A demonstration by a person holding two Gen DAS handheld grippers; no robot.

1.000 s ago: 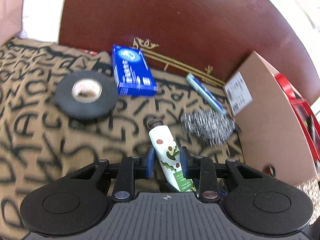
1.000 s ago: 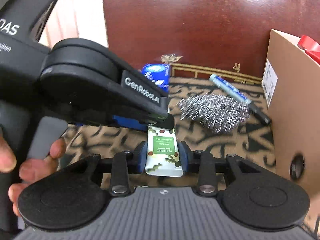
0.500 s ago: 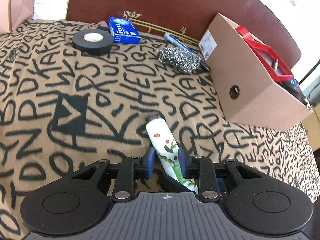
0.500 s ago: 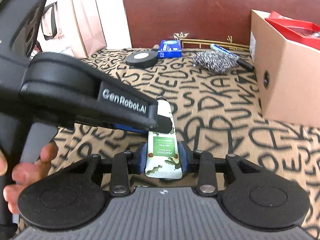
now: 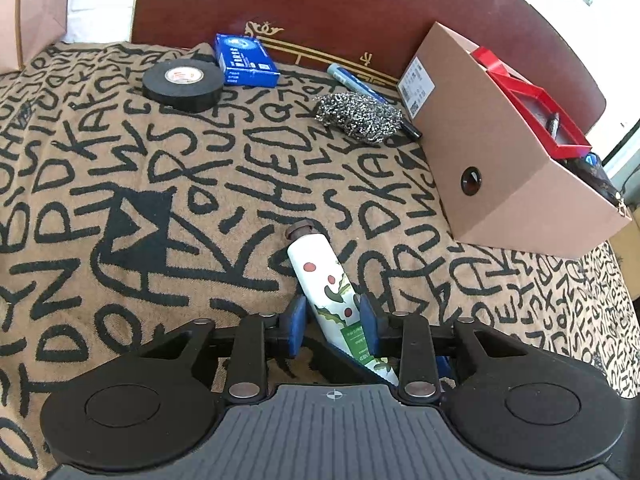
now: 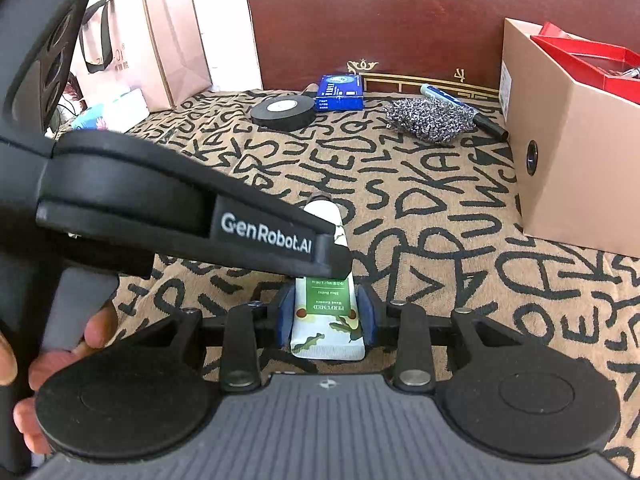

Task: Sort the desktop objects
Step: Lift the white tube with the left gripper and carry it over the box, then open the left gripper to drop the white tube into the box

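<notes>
A white hand cream tube (image 5: 320, 276) with red and green print is held above the patterned cloth, cap end forward. My left gripper (image 5: 331, 318) is shut on its middle. My right gripper (image 6: 326, 320) is shut on its flat crimped end (image 6: 328, 328). The left gripper's body (image 6: 160, 208) crosses the right wrist view from the left, over the tube. A cardboard box (image 5: 504, 168) with a red tray (image 5: 528, 100) inside stands to the right; it also shows in the right wrist view (image 6: 576, 152).
At the far edge lie a black tape roll (image 5: 182, 84), a blue packet (image 5: 244, 60), a steel scourer (image 5: 358, 116) and a blue marker (image 5: 352, 80). A dark red headboard (image 5: 340, 4) stands behind. A paper bag (image 6: 160, 36) stands at the far left.
Both grippers pulled back from the far edge with the tube over the last second; since half a second ago the view has barely shifted. Both stay shut on the tube.
</notes>
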